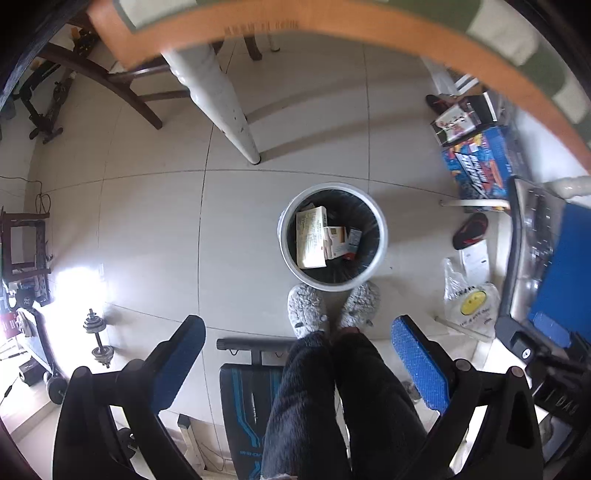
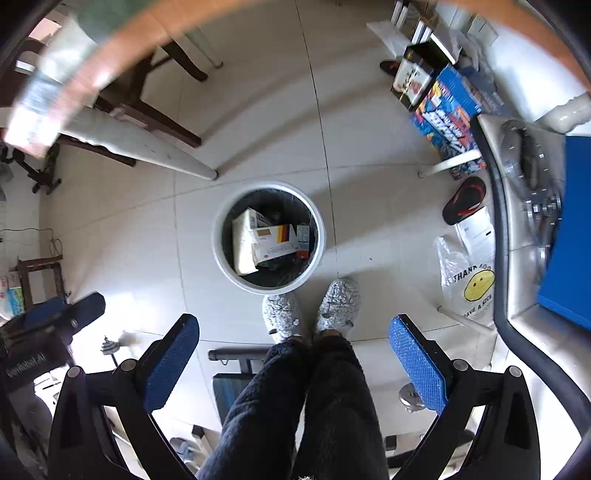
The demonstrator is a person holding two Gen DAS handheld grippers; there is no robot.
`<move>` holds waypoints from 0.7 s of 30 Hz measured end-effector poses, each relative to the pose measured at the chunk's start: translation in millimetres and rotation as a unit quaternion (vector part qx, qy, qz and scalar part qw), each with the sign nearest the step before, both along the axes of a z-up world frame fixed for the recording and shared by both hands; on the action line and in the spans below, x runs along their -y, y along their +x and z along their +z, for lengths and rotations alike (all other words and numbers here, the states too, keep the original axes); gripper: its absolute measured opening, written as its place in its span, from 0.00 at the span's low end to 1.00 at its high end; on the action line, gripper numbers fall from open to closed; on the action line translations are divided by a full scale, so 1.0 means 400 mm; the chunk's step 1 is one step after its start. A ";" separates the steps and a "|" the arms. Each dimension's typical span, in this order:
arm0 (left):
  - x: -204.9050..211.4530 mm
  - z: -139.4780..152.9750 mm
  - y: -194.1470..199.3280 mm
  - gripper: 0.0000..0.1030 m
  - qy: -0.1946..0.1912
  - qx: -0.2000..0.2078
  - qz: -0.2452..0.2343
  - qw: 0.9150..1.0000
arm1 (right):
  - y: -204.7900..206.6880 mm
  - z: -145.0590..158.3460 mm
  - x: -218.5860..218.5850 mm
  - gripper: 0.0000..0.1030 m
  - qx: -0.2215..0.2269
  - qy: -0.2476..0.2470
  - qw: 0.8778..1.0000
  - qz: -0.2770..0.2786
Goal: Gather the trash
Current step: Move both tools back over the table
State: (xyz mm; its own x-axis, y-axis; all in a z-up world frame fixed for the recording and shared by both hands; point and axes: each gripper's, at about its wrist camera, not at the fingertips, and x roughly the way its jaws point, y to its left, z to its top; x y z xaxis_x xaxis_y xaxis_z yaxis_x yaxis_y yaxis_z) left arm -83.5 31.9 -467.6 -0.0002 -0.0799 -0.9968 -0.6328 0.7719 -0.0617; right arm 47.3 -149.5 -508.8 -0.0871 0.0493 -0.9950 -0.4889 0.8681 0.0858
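- My left gripper [image 1: 298, 363] hangs high over the floor, jaws wide, nothing btwn the blue pads [image 1: 419, 363].
- My right gripper [image 2: 291, 360] same: jaws spread wide, empty, pointing down.
- Trash bin [image 1: 382, 236] stands on the tile floor [image 1: 147, 229] right below both grippers; white rim, black liner.
- Inside the bin: a tall cream box [image 1: 310, 236] leaning on the left wall, w/ a smaller white carton [image 2: 275, 242] beside it, touching. Some smaller bits under them, can't tell what.
- My feet in grey fuzzy slippers [image 1: 306, 310] sit just beside the bin's near edge; dark trouser legs [image 2: 295, 406] btwn the jaws in both views.
- Desk edge [image 1: 332, 33], orange-brown, arcs across the top of the left view; white desk leg [image 1: 221, 99] comes down to the floor near the bin.
- Right side: plastic bag w/ yellow smiley [image 2: 472, 288] on the floor, black-and-red sandal [image 2: 463, 201] near it, blue printed box [image 2: 448, 114] further back.
- Left side: dumbbell [image 1: 96, 338] on the floor, well apart from the bin.
- Dark wooden chair [image 2: 155, 110] behind the desk leg.
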 end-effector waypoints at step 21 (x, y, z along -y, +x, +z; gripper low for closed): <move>-0.013 0.426 -0.011 1.00 0.036 0.098 -0.014 0.994 | -0.050 0.553 -0.027 1.00 0.032 0.065 0.997 -0.002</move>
State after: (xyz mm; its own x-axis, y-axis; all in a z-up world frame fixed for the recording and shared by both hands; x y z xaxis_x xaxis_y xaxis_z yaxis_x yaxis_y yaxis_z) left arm -88.0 36.9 -297.2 0.1938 -0.0101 -0.9810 -0.5927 0.7956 -0.1253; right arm 27.4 -138.5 -287.7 -0.0221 0.1790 -0.9836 -0.4930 0.8539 0.1665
